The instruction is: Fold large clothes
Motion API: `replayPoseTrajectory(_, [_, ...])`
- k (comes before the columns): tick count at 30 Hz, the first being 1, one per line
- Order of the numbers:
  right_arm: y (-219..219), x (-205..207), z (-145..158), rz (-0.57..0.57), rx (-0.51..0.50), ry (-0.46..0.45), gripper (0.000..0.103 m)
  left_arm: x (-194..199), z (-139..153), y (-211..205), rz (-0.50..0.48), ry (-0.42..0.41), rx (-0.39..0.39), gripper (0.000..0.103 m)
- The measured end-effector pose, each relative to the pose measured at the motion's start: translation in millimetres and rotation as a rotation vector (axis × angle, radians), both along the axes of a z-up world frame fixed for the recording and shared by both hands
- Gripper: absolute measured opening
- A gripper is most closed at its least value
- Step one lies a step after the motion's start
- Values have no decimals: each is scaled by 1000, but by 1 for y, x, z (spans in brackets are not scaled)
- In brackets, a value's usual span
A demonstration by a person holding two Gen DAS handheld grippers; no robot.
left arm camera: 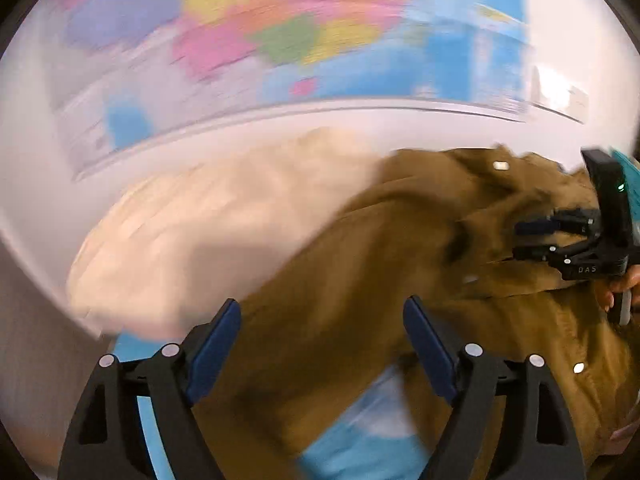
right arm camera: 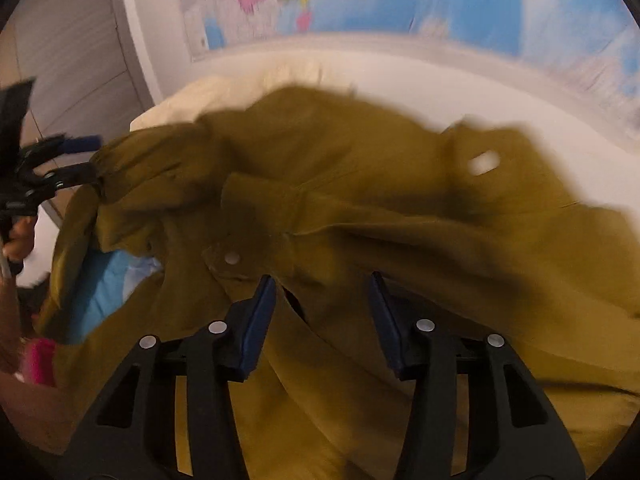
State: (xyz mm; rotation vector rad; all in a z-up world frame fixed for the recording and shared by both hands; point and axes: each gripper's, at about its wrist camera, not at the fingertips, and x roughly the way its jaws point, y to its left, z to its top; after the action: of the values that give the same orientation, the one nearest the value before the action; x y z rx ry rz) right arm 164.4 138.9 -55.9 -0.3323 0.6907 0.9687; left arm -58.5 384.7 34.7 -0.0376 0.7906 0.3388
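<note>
While spread, both grippers' fingers over crumpled jacket.

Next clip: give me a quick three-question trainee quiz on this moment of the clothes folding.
1. True or false: the left gripper is shut on the olive-brown button-up cloth garment.
2. What hangs on the wall behind? A) colourful paper world map B) mirror C) clock
3. Fill in: the garment's round snap buttons are ___ in colour.
Key: 1 false; 2 A; 3 white.
</note>
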Motion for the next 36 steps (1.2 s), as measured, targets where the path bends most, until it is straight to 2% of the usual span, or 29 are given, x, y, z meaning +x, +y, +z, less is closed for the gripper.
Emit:
replayPoseTrajectory(1, [5, 9, -6, -24, -6, 31, 46, -8, -4, 9, 19, 8, -10, 81])
replayPoseTrajectory(4, [10, 31, -18, -97, -31, 48, 36, -31, -20, 28, 59, 44, -40, 81])
replayPoseTrajectory(6, [8, 36, -19, -114, -25, 71, 34, -41, -33, 35, 53, 70, -61, 81])
replayPoseTrajectory(7, [8, 34, -18, -118, -32, 70, 35, -44, -37, 36, 46, 79, -64, 81])
replayPoseTrajectory(9, [6, 23, -7, -129, -23, 61, 43, -54, -46, 34, 25, 101, -63, 81])
replayPoseTrajectory(10, [3, 18, -1, -119, -4, 56, 49, -55, -52, 36, 17, 115, -68, 77])
replayPoseTrajectory(12, [3, -5, 18, -68, 48, 22, 52, -53, -60, 40, 9, 126, -98, 63])
replayPoseTrajectory(14, [8, -25, 31, -11, 70, -5, 55, -54, -65, 43, -17, 115, -148, 34])
replayPoseTrajectory(15, [14, -37, 36, 22, 76, -20, 57, -55, -66, 45, -22, 108, -158, 31])
replayPoseTrajectory(17, [25, -59, 40, 103, 75, -17, 60, -62, -64, 48, -35, 74, -184, 16])
replayPoseTrajectory(21, [52, -99, 35, 300, 85, 67, 62, -82, -39, 51, -82, -27, -274, 15])
replayPoseTrajectory(22, [59, -112, 33, 353, 78, 80, 63, -85, -31, 48, -94, -40, -273, 15])
replayPoseTrajectory(23, [69, -134, 28, 445, 67, 95, 68, -85, -25, 44, -105, -45, -268, 15])
replayPoseTrajectory(25, [86, -165, 21, 545, 62, 103, 77, -83, -16, 37, -128, -47, -261, 15])
replayPoseTrajectory(27, [102, -201, 11, 654, 69, 135, 78, -78, -11, 30, -146, -38, -255, 16])
replayPoseTrajectory(29, [115, -226, 3, 681, 73, 132, 87, -72, -11, 24, -152, -27, -252, 16])
replayPoseTrajectory(31, [131, -238, -4, 657, 76, 109, 88, -67, -12, 18, -158, -17, -262, 16])
replayPoseTrajectory(32, [143, -239, -10, 640, 70, 135, 83, -66, -14, 16, -163, -15, -272, 16])
replayPoseTrajectory(33, [151, -238, -16, 636, 60, 177, 74, -64, -14, 15, -168, -14, -278, 16])
replayPoseTrajectory(35, [153, -234, -18, 648, 39, 243, 3, -61, -13, 11, -169, -9, -286, 16])
replayPoseTrajectory(36, [147, -231, -11, 647, 50, 238, 4, -62, -12, 11, -172, -10, -297, 17])
